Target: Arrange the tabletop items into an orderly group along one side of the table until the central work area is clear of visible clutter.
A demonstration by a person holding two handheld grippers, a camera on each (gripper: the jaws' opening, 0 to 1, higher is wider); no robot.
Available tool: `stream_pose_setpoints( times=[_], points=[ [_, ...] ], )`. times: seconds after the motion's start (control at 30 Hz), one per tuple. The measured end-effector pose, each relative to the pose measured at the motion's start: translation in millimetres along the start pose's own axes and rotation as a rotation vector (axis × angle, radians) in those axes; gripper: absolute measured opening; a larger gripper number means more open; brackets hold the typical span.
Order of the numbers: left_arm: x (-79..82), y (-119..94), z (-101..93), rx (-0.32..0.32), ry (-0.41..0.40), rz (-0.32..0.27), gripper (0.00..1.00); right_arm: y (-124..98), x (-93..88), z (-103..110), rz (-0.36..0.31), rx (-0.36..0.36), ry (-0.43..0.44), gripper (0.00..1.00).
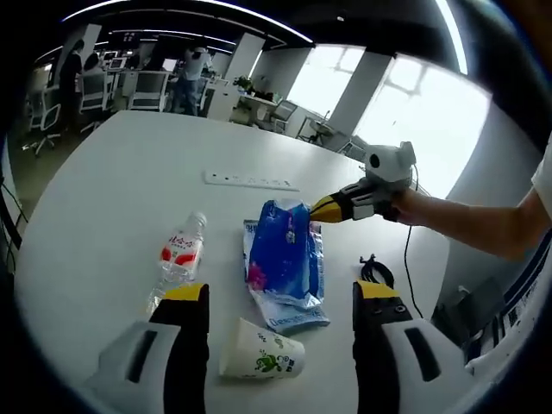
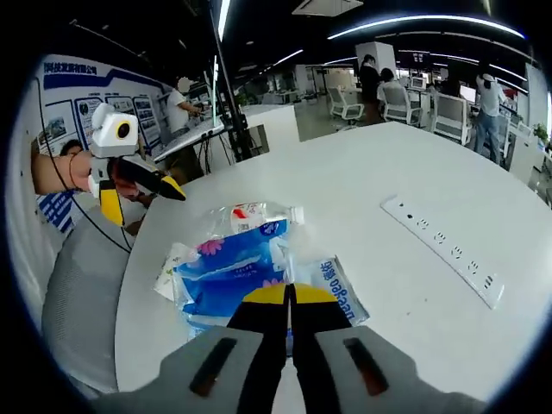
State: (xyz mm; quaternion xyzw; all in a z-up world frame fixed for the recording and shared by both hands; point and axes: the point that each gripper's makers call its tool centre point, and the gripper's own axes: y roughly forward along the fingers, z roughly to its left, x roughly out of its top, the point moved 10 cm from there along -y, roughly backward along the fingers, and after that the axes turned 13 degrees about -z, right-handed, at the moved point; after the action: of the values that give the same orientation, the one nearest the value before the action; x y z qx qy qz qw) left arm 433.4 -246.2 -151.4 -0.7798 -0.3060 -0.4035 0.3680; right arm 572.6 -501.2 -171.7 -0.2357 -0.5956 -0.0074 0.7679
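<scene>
Open office: bright windows (image 1: 431, 112), ceiling strip lights (image 2: 431, 24), desk chairs (image 2: 401, 102).

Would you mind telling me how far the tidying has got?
Barely begun. The right gripper is shut on the blue pack mid-table. The left gripper is open and holds nothing. The bottle, cup and power strip are ungrouped on the table.

Setting: open-plan office. Evidence: a large white round tabletop (image 1: 112, 198) with a white power strip (image 1: 251, 180) lying on it; rows of desks with white office chairs (image 2: 399, 102) beyond; people (image 1: 184, 79) standing at workstations in the background; long ceiling light strips (image 2: 448, 24); square white columns (image 1: 243, 57); bright windows (image 1: 431, 121); printed wall posters (image 2: 65, 108) beside the table.
</scene>
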Motion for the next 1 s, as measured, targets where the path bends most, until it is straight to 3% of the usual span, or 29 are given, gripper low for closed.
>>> stream_pose_setpoints(
  times=[0.63, 0.83, 1.0],
  points=[
    [-1.2, 25, -26.3, -0.036, -0.019, 0.003, 0.60, -35, 27.5, 18, -0.136, -0.127, 0.011, 0.00],
    [-0.4, 38, -35.5, -0.043, -0.028, 0.002, 0.50, -49, 34.0, 24, -0.191, -0.171, 0.028, 0.00],
    [4.8, 48, -42.3, -0.047, -0.017, -0.016, 0.32, -63, 34.0, 30, -0.222, -0.207, 0.037, 0.00]
  ],
)
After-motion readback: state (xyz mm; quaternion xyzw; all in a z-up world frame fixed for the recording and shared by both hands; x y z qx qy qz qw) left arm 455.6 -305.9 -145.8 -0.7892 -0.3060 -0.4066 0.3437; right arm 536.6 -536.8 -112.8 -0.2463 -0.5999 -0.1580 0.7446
